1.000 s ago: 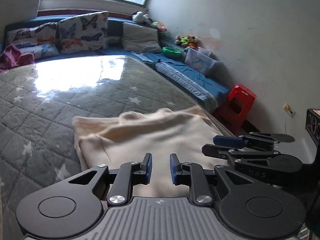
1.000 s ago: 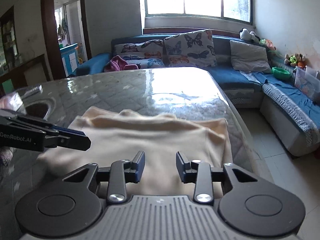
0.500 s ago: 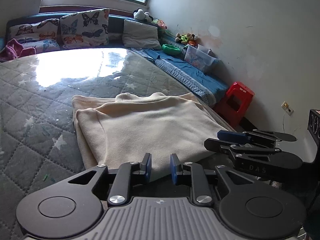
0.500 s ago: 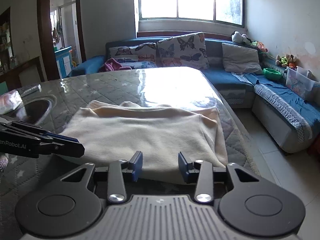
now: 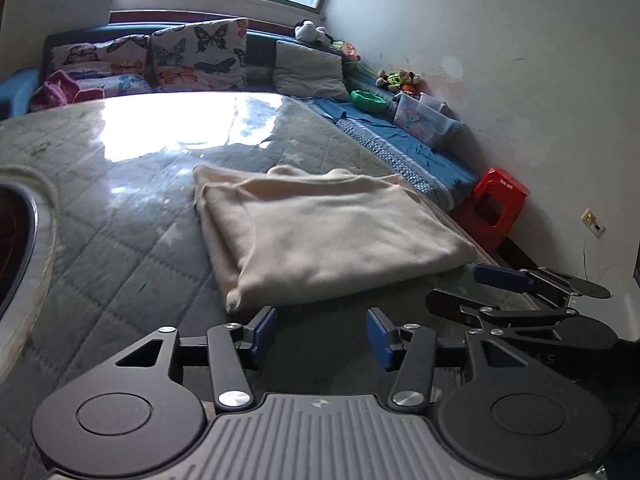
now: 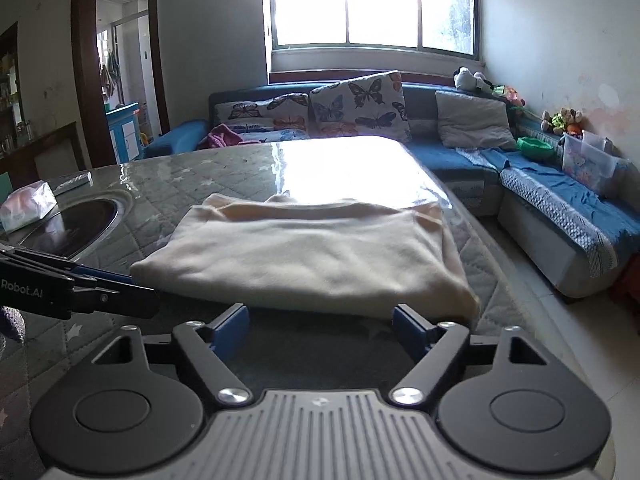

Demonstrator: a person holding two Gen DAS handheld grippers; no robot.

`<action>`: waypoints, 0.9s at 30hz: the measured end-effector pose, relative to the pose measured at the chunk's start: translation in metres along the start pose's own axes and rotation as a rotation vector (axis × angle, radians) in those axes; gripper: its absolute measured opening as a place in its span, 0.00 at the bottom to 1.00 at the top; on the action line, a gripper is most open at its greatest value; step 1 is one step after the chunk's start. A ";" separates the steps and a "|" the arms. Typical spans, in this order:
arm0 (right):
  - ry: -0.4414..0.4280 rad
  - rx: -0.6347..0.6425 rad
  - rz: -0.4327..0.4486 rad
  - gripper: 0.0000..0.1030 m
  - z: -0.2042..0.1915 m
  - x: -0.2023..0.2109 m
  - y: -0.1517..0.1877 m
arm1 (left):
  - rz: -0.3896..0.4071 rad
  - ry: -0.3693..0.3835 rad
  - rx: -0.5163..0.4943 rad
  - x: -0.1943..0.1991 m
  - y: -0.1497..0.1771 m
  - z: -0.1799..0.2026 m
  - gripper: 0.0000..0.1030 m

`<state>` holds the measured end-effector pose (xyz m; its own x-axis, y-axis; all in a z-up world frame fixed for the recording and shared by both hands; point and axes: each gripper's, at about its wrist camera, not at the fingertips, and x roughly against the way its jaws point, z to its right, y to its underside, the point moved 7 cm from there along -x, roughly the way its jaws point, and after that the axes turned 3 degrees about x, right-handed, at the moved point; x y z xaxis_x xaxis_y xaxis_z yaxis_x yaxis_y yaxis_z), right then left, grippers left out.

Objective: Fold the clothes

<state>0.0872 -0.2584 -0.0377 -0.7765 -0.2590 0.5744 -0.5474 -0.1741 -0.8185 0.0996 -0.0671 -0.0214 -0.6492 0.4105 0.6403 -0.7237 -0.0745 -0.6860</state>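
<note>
A cream garment [image 5: 320,232] lies folded into a flat rectangle on the grey quilted table cover [image 5: 132,248]; it also shows in the right wrist view [image 6: 312,252]. My left gripper [image 5: 322,334] is open and empty, just short of the garment's near edge. My right gripper [image 6: 320,326] is open wide and empty, also just short of the near edge. The right gripper shows in the left wrist view [image 5: 504,288] at the right, and the left gripper shows in the right wrist view [image 6: 80,292] at the left.
A round dark inset [image 6: 68,228] sits in the table at the left, with a tissue pack [image 6: 26,206] beside it. A blue sofa with butterfly pillows [image 6: 356,108] runs along the back and right. A red stool [image 5: 494,210] stands by the wall.
Both grippers have pulled back from the garment and opened wider. The garment now lies free on the table, with its near edge in front of the fingertips.
</note>
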 end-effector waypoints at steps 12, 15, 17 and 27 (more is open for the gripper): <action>0.043 -0.001 0.019 1.00 -0.016 0.017 0.009 | 0.033 -0.054 0.013 0.027 0.024 -0.010 0.81; 0.050 0.006 0.016 1.00 -0.020 0.019 0.009 | 0.041 -0.059 0.023 0.032 0.028 -0.011 0.86; 0.062 -0.004 0.022 1.00 -0.023 0.022 0.010 | 0.046 -0.057 0.029 0.036 0.030 -0.012 0.90; 0.083 -0.086 0.024 1.00 -0.022 0.031 0.019 | 0.068 -0.078 0.014 0.046 0.032 -0.005 1.00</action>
<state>0.0459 -0.2487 -0.0348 -0.8112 -0.1815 0.5559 -0.5502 -0.0853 -0.8307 0.0473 -0.0460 -0.0155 -0.7131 0.3320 0.6175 -0.6800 -0.1131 -0.7245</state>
